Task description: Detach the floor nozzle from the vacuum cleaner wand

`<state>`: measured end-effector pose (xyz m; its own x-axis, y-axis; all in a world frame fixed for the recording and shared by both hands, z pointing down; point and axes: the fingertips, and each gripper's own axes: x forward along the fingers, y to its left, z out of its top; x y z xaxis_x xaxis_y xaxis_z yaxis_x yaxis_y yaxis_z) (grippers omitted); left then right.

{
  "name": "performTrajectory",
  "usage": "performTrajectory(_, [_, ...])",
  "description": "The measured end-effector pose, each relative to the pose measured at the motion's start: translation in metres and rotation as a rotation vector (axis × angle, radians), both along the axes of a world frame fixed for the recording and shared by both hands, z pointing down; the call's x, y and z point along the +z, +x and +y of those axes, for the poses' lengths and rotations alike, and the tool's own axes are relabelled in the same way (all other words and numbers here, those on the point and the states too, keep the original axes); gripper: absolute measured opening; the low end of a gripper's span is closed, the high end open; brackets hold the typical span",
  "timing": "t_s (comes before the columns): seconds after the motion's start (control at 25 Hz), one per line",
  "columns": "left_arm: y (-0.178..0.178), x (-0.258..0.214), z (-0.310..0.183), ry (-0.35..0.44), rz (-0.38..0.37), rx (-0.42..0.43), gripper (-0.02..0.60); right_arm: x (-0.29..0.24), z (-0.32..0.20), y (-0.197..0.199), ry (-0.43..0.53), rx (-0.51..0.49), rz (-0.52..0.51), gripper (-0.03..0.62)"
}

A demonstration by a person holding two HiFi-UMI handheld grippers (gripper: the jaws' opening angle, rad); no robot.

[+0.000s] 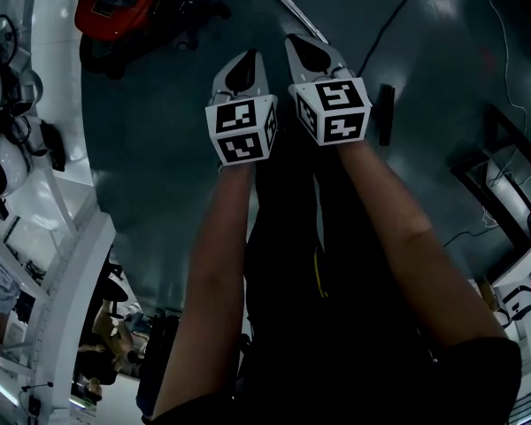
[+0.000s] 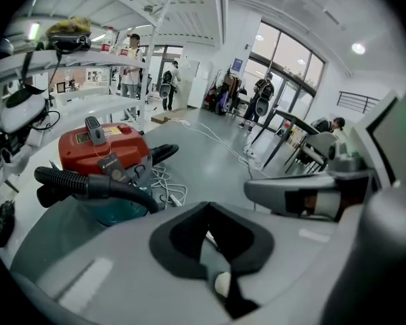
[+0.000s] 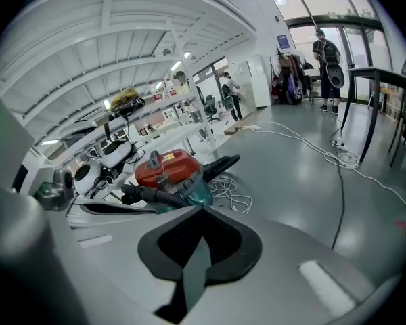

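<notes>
Grey glossy floor (image 1: 150, 175) is filling the head view. I am holding both arms straight out over it, with the left gripper (image 1: 246, 60) and the right gripper (image 1: 301, 47) side by side and nearly touching. The red vacuum cleaner (image 1: 124, 3) is sitting at the upper left, well apart from both. The shiny wand (image 1: 288, 7) is lying on the floor past the jaw tips, running to the top edge. I cannot pick out the floor nozzle here.

Left gripper view: the jaws are meeting at their tips, with only floor showing through the padded gap and nothing held. The vacuum cleaner (image 2: 101, 147) is standing ahead to the left, its black hose (image 2: 95, 185) curling in front and a white cable (image 2: 168, 181) lying loose beside it.

Right gripper view: the jaws are likewise pressing together on nothing. The vacuum cleaner (image 3: 166, 171) is showing just beyond the tips.
</notes>
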<state>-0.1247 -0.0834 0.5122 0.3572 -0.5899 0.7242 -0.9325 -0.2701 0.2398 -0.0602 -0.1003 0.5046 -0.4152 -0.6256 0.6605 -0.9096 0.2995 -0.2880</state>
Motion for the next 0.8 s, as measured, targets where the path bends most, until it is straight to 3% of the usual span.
performTrajectory(0.6, [-0.008, 0.009, 0.003, -0.02, 0.0, -0.019, 0.009, 0.013, 0.014, -0.002, -0.029, -0.004, 0.018, -0.006])
performTrajectory(0.8, [-0.009, 0.01, 0.002, -0.012, 0.005, -0.018, 0.009, 0.014, 0.013, -0.005, -0.037, -0.001, -0.02, -0.006])
